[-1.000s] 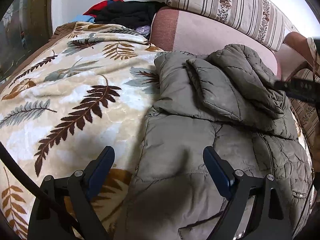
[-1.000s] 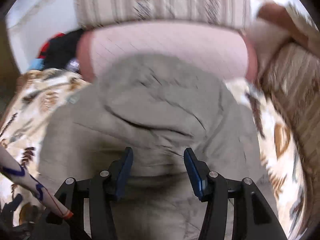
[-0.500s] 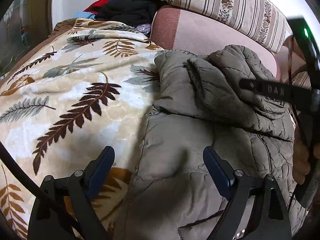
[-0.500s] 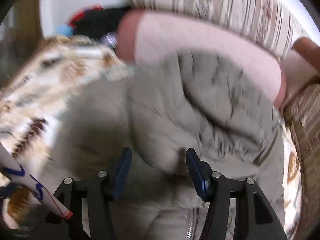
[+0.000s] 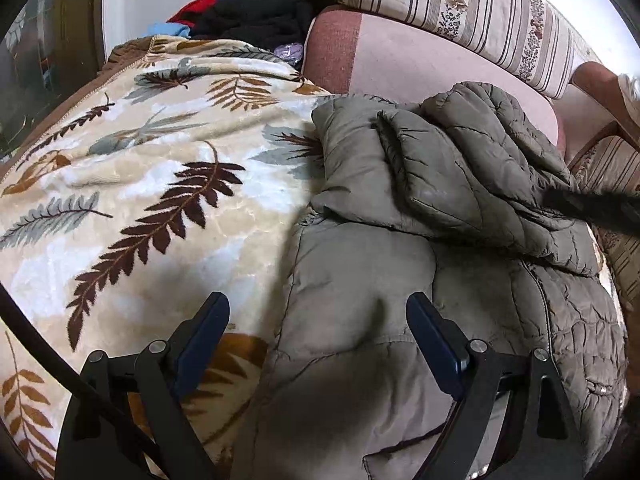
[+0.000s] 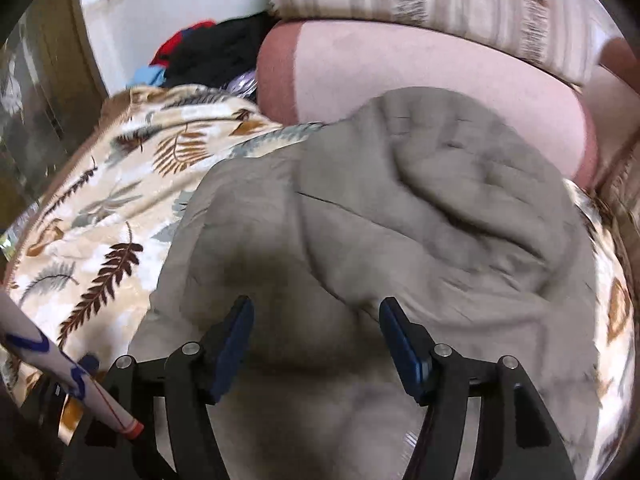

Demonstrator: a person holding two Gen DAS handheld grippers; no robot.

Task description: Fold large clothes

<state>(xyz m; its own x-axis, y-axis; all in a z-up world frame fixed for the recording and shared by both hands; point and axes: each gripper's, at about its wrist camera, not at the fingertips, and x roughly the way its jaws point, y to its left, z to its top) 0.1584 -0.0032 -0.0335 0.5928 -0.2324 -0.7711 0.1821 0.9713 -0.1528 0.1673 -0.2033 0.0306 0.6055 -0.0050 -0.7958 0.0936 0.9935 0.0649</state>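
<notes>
Padding makes your jacket (image 5: 400, 280) bulky, soft, slippery; both grippers, left (image 5: 318, 332) and right (image 6: 316, 336), gape apart empty, the right just widened: pinch its hem.

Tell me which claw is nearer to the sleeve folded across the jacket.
Right. The right claw hangs open just below the folded sleeve; the left claw sits lower, over the jacket's edge by the blanket.

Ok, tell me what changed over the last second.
The right gripper swung left over the jacket, and its jaws have just been opening, pressing on nothing. Seen from the left, its black arm came in, then drew back to the right edge. The left gripper, the jacket's folds and the blanket stayed put.
</notes>
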